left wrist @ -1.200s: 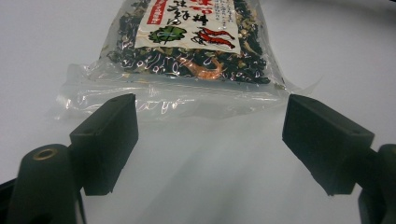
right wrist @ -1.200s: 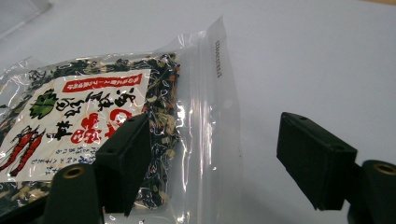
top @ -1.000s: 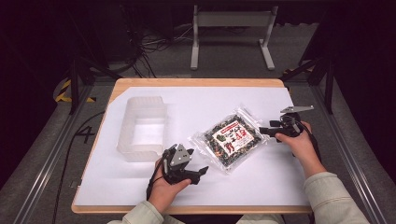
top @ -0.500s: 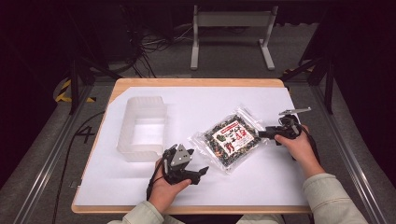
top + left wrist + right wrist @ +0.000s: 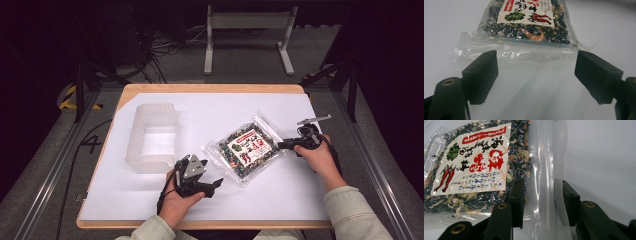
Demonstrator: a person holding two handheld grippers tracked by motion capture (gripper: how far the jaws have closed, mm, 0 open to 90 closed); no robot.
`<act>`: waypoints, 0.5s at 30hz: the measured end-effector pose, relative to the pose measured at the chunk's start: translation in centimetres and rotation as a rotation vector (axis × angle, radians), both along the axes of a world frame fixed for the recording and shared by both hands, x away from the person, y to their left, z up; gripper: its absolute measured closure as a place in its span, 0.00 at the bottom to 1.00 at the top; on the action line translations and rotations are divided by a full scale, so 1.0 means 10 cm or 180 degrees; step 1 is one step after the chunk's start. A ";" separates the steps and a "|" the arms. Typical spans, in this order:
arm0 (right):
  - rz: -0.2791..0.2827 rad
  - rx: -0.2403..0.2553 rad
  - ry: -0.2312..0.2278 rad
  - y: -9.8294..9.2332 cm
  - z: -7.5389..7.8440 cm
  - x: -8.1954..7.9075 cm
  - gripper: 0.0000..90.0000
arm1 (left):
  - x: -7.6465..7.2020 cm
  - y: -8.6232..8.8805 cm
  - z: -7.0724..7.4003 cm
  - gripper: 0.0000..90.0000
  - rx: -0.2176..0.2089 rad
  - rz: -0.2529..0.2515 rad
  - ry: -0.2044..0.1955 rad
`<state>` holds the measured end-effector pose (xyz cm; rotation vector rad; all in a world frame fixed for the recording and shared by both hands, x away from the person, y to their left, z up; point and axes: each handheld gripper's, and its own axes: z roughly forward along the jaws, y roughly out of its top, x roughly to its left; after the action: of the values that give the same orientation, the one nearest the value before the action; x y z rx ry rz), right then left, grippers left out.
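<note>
The right tool [image 5: 287,145] has just been closing its jaws on the clear sealed edge of the bag [image 5: 246,150], and that is the change that matters. In the right gripper view the two black jaws stand on either side of that flat plastic strip [image 5: 546,182], one against the filled part and one on the bare side. There is a narrow gap between them yet, so I judge the pads are not pressing on the film (the glare on the plastic makes this hard to read). Compared with a second ago the right tool sits at the same place at the bag's right corner; only the jaws have narrowed.

The left tool [image 5: 212,184] rests near the bag's lower left edge with its jaws wide apart and nothing between them. The left gripper view shows the bag's seam [image 5: 524,50] just ahead of them.

The bag lies flat on the white counter [image 5: 280,200], label up, to the right of the clear bin [image 5: 152,137] and apart from it.

My reading is that a pinch on the right edge is nearly made. Lifting the bag toward the bin looks like the likely next step.
</note>
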<state>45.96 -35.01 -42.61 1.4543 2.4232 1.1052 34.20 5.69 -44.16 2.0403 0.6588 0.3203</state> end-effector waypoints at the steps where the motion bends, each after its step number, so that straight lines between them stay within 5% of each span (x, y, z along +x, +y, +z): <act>1: -0.0002 -0.0009 -0.0001 0.00 0.00 0.00 0.71 | 0.00 0.00 0.00 0.22 0.0005 -0.0001 -0.0003; 6: 0.0006 0.0001 -0.0035 0.00 0.02 -0.02 0.89 | 0.00 -0.01 0.00 0.22 0.0011 0.0004 -0.0005; 15: 0.0019 -0.0233 -0.0184 0.07 0.05 -0.06 1.00 | 0.00 -0.01 0.00 0.22 0.0032 0.0000 -0.0019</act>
<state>45.40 -34.35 -42.13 1.3748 2.4037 1.0331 34.23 5.59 -44.21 2.0483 0.6548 0.3301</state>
